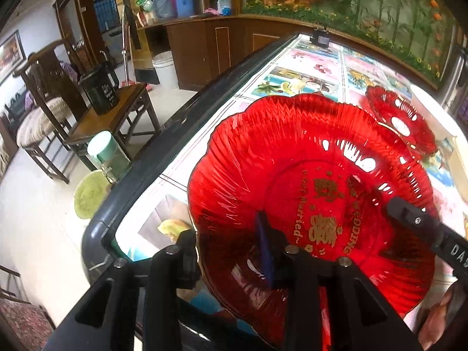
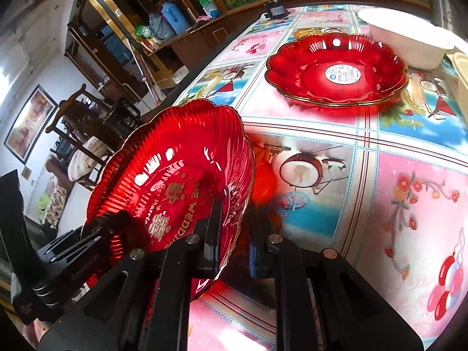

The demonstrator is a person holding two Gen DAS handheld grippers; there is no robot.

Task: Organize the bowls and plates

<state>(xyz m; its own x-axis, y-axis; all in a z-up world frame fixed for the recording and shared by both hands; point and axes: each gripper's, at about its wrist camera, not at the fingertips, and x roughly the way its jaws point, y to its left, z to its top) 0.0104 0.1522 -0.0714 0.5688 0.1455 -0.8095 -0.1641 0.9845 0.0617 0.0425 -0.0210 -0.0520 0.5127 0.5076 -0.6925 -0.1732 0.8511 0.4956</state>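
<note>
A red glass plate [image 1: 292, 158] with gold lettering hangs tilted over the table's left edge. In the right wrist view my right gripper [image 2: 237, 225] is shut on the near rim of this plate [image 2: 175, 169]; it also shows at the plate's right side [image 1: 395, 207] in the left wrist view. My left gripper [image 1: 228, 248] straddles the plate's other rim, one finger outside and the blue pad inside, with a gap around the glass. A second red plate [image 2: 336, 70], with a white sticker, lies flat farther along the table, and a white bowl [image 2: 409, 38] stands behind it.
The table's picture-printed cloth [image 2: 380, 204] has a black raised edge [image 1: 146, 169] on the left. A small black device [image 2: 275, 10] sits at the far end. Beyond the edge are a wooden side table with a black bucket [image 1: 99, 90] and a chair. A hand [image 1: 438, 316] shows bottom right.
</note>
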